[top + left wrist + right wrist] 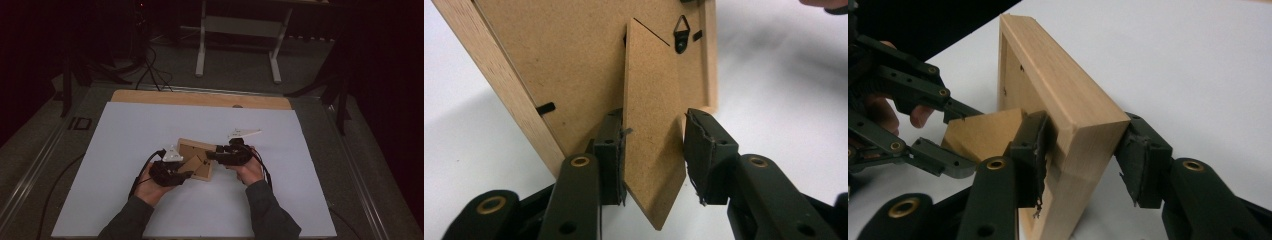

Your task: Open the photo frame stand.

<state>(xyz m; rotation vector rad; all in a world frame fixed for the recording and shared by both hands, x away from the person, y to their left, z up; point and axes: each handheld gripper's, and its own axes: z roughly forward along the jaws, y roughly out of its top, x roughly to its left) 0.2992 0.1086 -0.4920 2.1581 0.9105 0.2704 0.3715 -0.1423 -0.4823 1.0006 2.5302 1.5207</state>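
Observation:
A light wooden picture frame [186,148] is held between both grippers over the white sheet, with its brown fibreboard back [549,60] turned toward the person. Its fold-out stand [651,100] sticks out from the back. My left gripper [654,155] has a pad on each side edge of that stand and grips it. It shows again as the left gripper [960,140], clamped around the stand [985,132]. My right gripper [1085,155] is shut across the thickness of the frame [1063,85] at its near corner. From above, the left gripper [189,173] and the right gripper [212,152] meet at the frame.
A white sheet [150,200] covers the wooden tabletop [200,98]. On the frame's back are a metal hanger [681,32] and a small black turn clip [545,107]. Beyond the table stand a white metal table base [240,25] and floor cables [155,70].

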